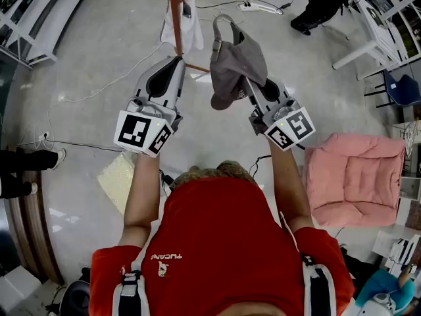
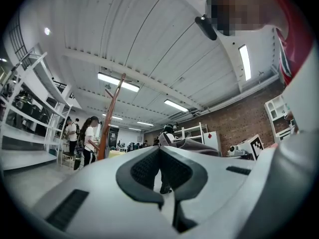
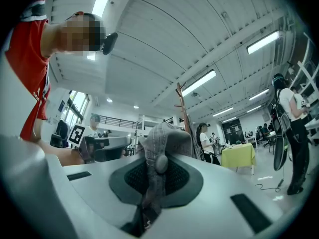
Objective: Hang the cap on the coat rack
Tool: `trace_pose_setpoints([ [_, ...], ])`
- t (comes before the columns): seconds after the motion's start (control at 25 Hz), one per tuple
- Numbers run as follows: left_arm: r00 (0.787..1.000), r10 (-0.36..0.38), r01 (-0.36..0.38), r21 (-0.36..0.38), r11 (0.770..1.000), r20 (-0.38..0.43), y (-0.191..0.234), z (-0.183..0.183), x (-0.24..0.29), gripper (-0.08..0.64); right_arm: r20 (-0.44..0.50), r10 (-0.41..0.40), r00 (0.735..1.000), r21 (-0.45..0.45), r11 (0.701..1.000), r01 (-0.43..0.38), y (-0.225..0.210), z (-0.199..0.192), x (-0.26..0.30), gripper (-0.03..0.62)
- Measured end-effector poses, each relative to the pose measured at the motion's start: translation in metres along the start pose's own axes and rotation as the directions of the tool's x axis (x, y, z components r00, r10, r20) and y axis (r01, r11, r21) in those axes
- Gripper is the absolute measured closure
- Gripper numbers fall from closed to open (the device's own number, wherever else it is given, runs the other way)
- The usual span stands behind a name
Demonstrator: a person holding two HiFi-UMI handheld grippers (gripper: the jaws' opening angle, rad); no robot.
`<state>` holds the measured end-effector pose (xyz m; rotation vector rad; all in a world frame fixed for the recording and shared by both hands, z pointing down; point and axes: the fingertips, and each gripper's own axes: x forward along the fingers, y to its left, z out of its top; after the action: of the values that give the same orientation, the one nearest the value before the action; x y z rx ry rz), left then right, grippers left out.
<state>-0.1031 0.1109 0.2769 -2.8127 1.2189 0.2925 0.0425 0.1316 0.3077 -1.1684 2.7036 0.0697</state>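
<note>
A grey cap (image 1: pixel 237 61) hangs upright from my right gripper (image 1: pixel 250 83), which is shut on its fabric. In the right gripper view the cap (image 3: pixel 162 143) is pinched between the pads and its top button shows. The brown coat rack pole (image 1: pixel 174 15) stands just left of the cap and beyond my left gripper (image 1: pixel 173 68). It shows as a slanted pole (image 2: pixel 112 113) in the left gripper view and as a pole (image 3: pixel 182 108) behind the cap in the right gripper view. The left gripper (image 2: pixel 159 151) is shut with nothing between its jaws.
A white cloth (image 1: pixel 185 30) hangs low on the rack. A power strip (image 1: pixel 260 6) and cables lie on the floor beyond. A pink cushioned seat (image 1: pixel 355 176) sits at the right and white shelving (image 1: pixel 33 12) at the far left. People stand near a yellow-green table (image 3: pixel 238 156).
</note>
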Motion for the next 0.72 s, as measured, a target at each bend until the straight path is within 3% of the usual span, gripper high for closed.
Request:
trace_pose_setpoints([
  [0.16,1.0,0.006,-0.006,-0.012,1.0,-0.001,0.055,-0.007,-0.003,0.552,-0.026,-0.009,1.0,-0.008,1.0,0.009,-0.002,-0.02,0.05,0.554],
  [0.36,0.999,0.031,-0.031,-0.009,0.999,-0.016,0.08,-0.012,0.02,0.552,-0.033,0.001,0.999,0.0,1.0,-0.001,-0.034,-0.026,0.074,0.554],
  [0.72,0.992,0.114,-0.113,0.018,0.993,-0.05,0.139,-0.049,0.108,0.552,-0.079,0.059,0.995,0.007,0.998,-0.058,-0.147,-0.073,0.139,0.554],
])
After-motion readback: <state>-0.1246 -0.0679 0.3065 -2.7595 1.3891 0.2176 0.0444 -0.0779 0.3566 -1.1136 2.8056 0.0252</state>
